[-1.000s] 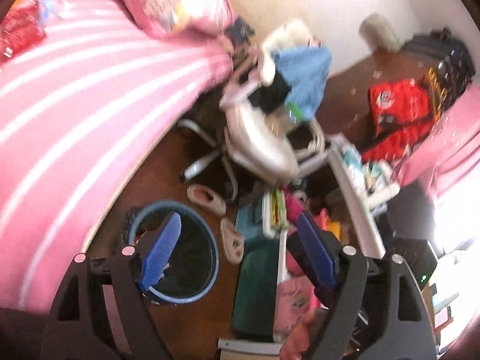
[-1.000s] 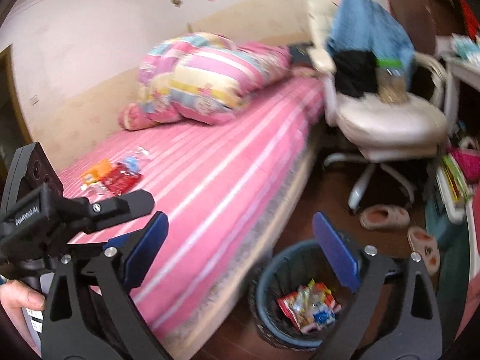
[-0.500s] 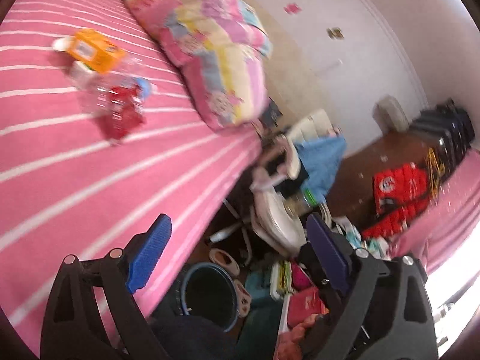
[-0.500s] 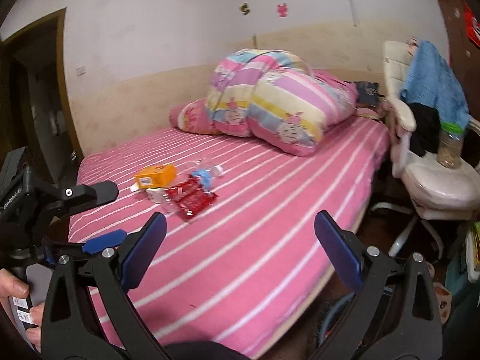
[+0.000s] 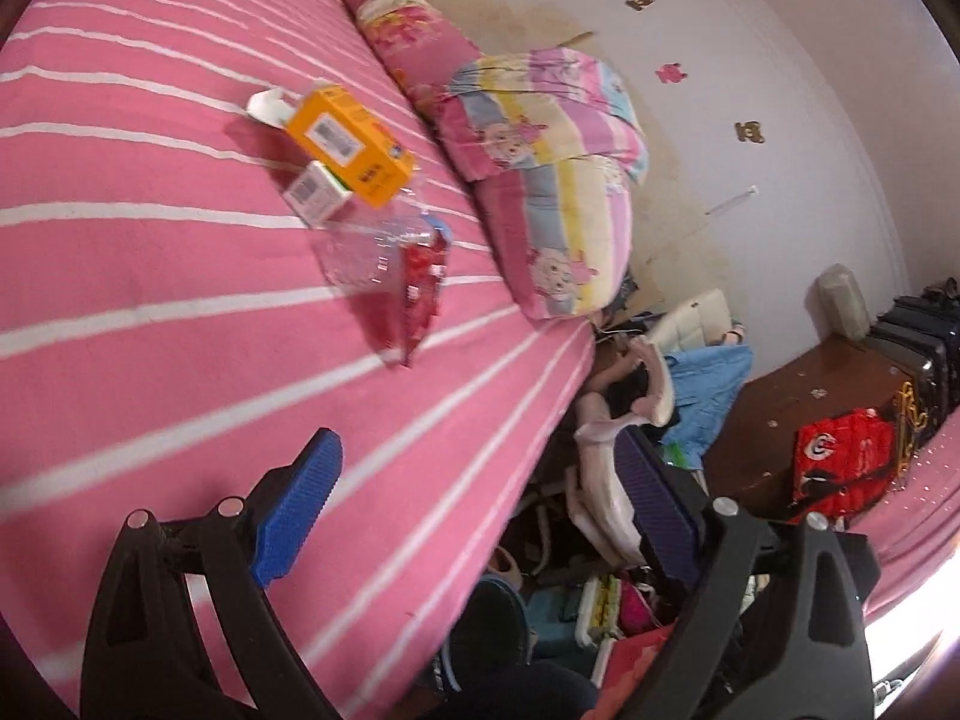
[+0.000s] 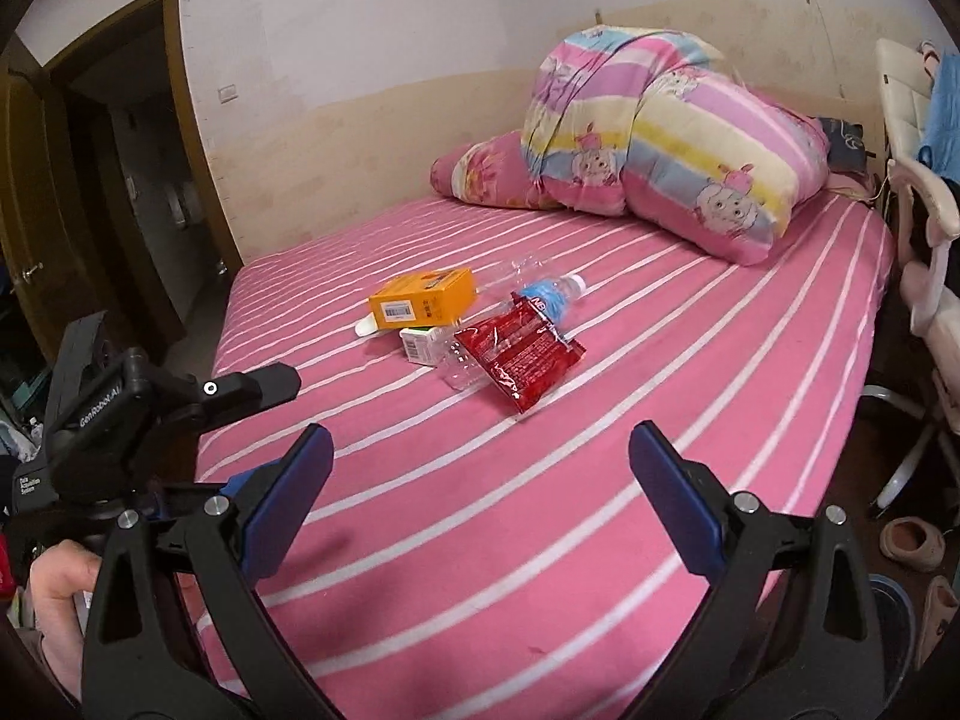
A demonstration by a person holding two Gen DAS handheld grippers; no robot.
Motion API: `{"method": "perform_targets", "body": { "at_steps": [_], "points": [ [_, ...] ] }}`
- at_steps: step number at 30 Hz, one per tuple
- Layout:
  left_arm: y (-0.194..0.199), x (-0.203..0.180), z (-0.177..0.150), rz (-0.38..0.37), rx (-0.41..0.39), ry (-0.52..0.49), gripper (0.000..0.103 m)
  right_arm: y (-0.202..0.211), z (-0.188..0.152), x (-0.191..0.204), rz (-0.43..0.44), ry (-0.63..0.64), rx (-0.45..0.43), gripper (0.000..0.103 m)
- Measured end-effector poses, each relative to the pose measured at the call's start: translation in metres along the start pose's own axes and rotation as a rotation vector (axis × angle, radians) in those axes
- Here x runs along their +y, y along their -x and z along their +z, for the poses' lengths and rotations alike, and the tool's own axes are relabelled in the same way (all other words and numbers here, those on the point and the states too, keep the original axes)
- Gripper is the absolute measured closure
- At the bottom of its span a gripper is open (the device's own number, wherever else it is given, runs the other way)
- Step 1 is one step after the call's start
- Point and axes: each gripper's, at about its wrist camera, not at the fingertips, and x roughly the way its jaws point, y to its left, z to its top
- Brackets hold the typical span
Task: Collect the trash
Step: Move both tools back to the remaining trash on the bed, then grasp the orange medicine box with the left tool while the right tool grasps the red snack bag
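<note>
Big pink striped bed (image 6: 600, 480) takes up most of both views, with a rolled-up pastel cartoon quilt (image 6: 672, 150) piled at the far end against the wall and a pink pillow (image 6: 486, 174) tucked just beside it. A white office chair (image 6: 918, 192) with a blue cloth (image 6: 945, 114) over its back stands off the right edge of the bed.

The trash sits in one little cluster around the middle of the mattress, a bit toward the far side. An orange box (image 6: 423, 299) lies flat, a small white box (image 6: 423, 345) touching its near side. A crushed clear bottle with a blue label (image 6: 543, 294) lies beside them, and a red snack packet (image 6: 519, 354) rests partly on top of the bottle. All of it is well apart from both tools.

Right gripper (image 6: 480, 492) hangs over the near edge of the bed, blue pads spread wide with nothing between them. Left gripper (image 5: 474, 516) is the same deal, spread wide and empty, over the bed's right side edge.
</note>
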Motion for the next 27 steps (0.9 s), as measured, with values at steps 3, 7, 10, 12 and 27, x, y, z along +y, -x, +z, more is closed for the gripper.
{"method": "perform_targets", "body": {
  "at_steps": [3, 7, 10, 12, 27],
  "points": [
    [-0.014, 0.018, 0.013, -0.003, 0.022, 0.052, 0.014, -0.027, -0.002, -0.003, -0.006, -0.001, 0.011, 0.005],
    [-0.038, 0.032, 0.03, 0.012, 0.055, 0.095, 0.014, -0.07, -0.004, -0.01, -0.031, 0.018, 0.06, 0.005],
    [-0.054, 0.033, 0.039, 0.025, 0.074, 0.077, 0.014, -0.09, -0.005, -0.016, -0.031, 0.016, 0.083, 0.005],
    [-0.063, 0.034, 0.047, 0.03, 0.077, 0.066, 0.014, -0.101, -0.002, -0.019, -0.022, 0.017, 0.085, 0.005],
    [-0.105, 0.058, 0.131, 0.063, 0.006, 0.053, 0.014, -0.198, 0.007, 0.001, -0.15, 0.342, 0.127, 0.018]
  ]
}}
